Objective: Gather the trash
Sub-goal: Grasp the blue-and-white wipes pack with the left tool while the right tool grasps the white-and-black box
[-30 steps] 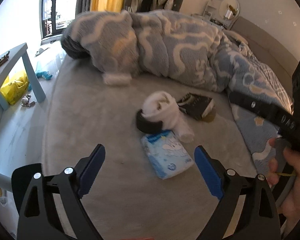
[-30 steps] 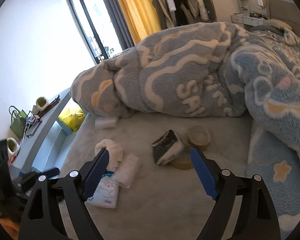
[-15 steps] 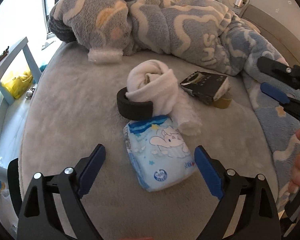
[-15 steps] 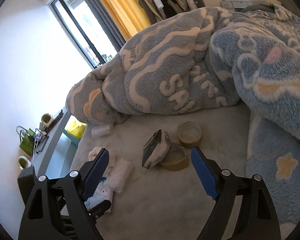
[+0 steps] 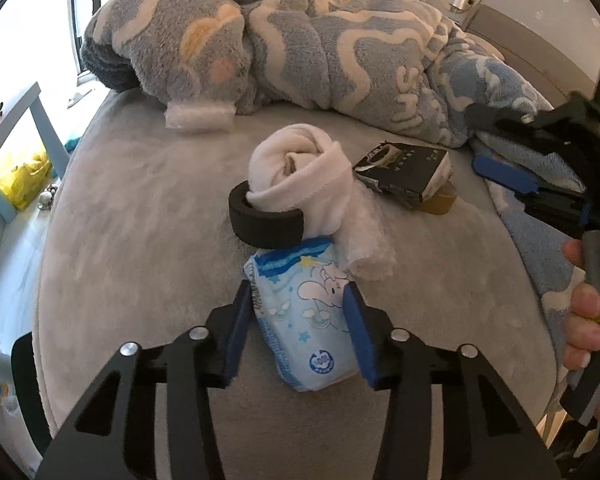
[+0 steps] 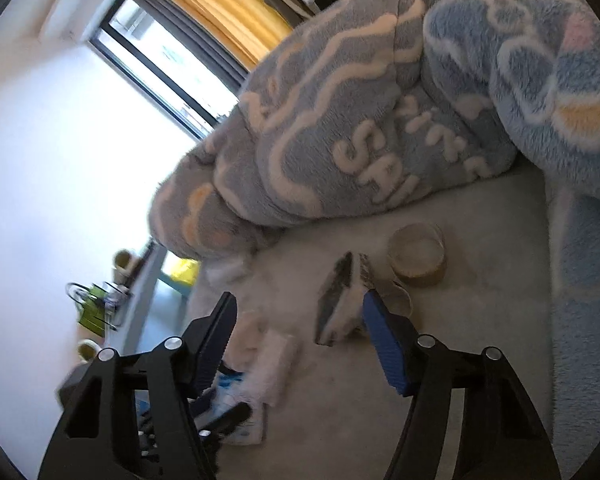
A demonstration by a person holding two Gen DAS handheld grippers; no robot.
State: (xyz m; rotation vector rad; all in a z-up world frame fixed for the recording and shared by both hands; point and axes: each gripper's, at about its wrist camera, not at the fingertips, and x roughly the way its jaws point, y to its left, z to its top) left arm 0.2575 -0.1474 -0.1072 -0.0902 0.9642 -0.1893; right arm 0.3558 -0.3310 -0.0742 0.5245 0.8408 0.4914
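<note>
Left gripper [image 5: 300,320] at lower centre of left wrist view, 2 blue pads flanking tissue pack [image 5: 306,326] on grey bed cover [image 5: 132,240]; pads at both long edges, apparently touching, pack not lifted. Pack's long axis runs along fingers, up-frame toward black ring [image 5: 266,226] and white rolled cloth [image 5: 300,176]. Judgement: squeeze, then lift straight. Right gripper [image 6: 300,340] spread wide, holding nothing, black box [image 6: 340,300] and tape roll [image 6: 418,254] ahead; left is nearer pack.
</note>
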